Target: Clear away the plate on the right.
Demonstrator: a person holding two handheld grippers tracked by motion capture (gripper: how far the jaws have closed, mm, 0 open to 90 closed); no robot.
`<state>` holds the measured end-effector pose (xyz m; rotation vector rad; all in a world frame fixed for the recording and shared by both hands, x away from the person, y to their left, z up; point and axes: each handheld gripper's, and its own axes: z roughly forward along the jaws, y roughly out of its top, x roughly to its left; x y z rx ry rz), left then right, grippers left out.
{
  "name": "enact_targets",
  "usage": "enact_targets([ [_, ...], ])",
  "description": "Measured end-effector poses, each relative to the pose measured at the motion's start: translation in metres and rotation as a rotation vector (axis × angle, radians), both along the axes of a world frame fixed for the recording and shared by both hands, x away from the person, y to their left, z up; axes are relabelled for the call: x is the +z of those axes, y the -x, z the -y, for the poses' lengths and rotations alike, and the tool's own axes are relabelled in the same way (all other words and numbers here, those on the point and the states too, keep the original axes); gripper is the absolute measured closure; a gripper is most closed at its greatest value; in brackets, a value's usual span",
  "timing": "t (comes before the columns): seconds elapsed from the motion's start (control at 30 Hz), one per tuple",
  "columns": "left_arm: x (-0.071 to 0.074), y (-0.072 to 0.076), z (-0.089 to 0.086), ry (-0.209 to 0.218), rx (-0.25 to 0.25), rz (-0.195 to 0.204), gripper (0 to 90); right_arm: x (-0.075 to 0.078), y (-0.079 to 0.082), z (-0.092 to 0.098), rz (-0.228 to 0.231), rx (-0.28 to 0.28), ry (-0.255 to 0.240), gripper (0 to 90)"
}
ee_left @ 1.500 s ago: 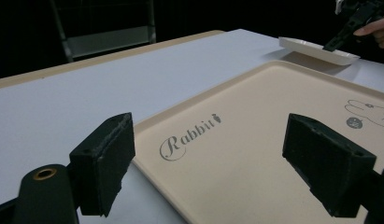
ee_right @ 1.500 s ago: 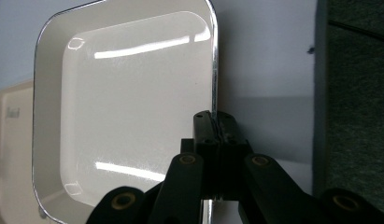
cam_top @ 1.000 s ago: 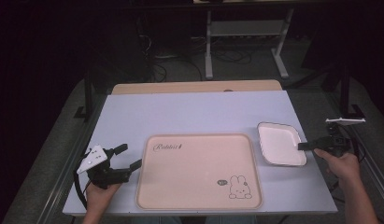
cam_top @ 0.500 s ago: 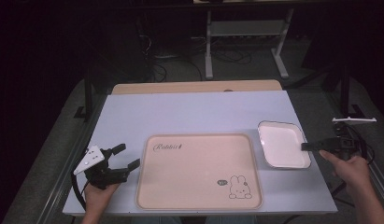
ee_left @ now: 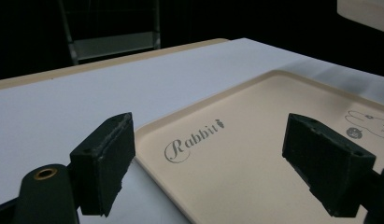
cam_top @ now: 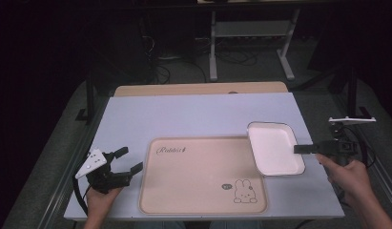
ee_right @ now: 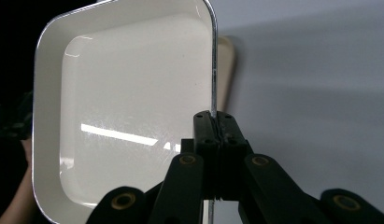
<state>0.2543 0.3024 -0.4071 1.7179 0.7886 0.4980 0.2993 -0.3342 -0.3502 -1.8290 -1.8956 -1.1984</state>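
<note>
Your right claw [cam_top: 298, 149] pinches the white dish [cam_top: 274, 148] by its rim, lifted over the tray's [cam_top: 203, 186] right edge; setting it down remains. Your left claw [cam_top: 129, 161] waits spread near the table's [cam_top: 193, 114] left edge.

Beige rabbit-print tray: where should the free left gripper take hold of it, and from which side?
Grip the beige rectangular rabbit-print tray by its raised left rim, coming in from the left. That thin lip faces the open left gripper, whose fingers would likely fit over it. The flat middle offers nothing to pinch.
</note>
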Motion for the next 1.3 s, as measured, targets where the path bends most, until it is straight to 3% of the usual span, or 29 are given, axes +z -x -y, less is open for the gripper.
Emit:
enact_targets([
  [0.23,0.000,0.000,0.000,0.006,0.002,0.001,16.6,0.026,0.008,-0.023,0.052,-0.019,-0.065,88.2],
  [0.37,0.000,-0.001,-0.001,0.001,0.003,-0.004,16.7,0.049,0.009,-0.038,0.111,-0.028,-0.085,88.2],
  [0.47,0.000,0.000,-0.001,0.003,0.003,-0.001,16.7,0.055,0.008,-0.051,0.131,-0.019,-0.112,88.3],
  [0.6,-0.001,-0.002,0.000,0.002,-0.002,-0.004,16.7,0.041,0.006,-0.071,0.124,-0.038,-0.114,88.3],
  [0.73,-0.001,-0.003,0.001,-0.002,-0.007,-0.005,16.7,0.014,0.001,-0.093,0.072,-0.024,-0.168,88.2],
  [0.87,-0.001,-0.003,0.000,-0.004,-0.005,-0.005,16.7,-0.004,0.002,-0.114,0.051,-0.033,-0.198,88.1],
  [1.3,-0.001,-0.002,0.000,-0.004,-0.003,-0.002,16.7,-0.024,0.004,-0.150,0.071,-0.064,-0.224,88.1],
])
